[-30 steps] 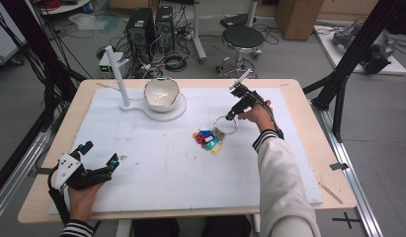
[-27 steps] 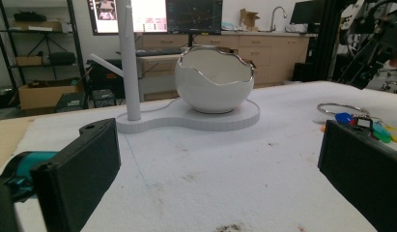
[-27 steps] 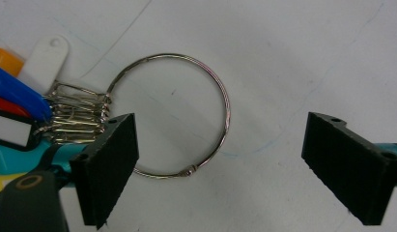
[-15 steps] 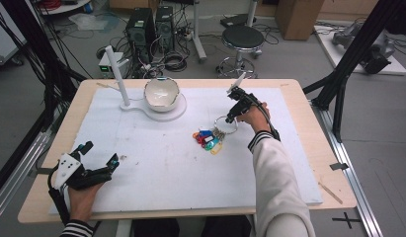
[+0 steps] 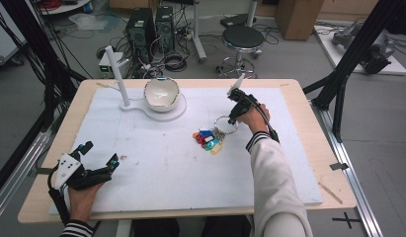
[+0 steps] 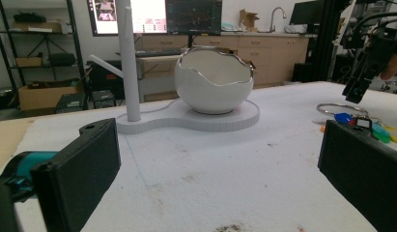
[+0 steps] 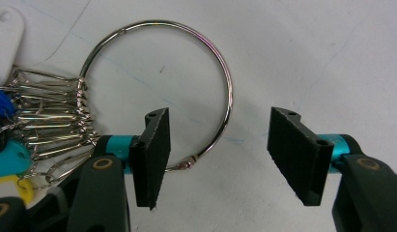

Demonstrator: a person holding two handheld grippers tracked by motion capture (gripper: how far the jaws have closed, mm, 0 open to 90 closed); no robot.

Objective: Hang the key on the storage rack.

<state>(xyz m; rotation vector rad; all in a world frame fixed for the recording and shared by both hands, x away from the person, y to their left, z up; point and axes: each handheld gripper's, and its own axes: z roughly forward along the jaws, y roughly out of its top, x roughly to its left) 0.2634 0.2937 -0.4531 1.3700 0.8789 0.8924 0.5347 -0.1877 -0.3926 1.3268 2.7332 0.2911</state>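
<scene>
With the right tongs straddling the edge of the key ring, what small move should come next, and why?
Probably finish closing the right tongs on the key ring. Its wire runs between the pads, which have just been closing but do not yet press on it. The ring lies flat on the white mat with its coloured tags attached, so it needs a firm pinch before any lift.

Black jaws on teal mounts — white sleeve point(image 5: 278, 190), striped cuff.
</scene>
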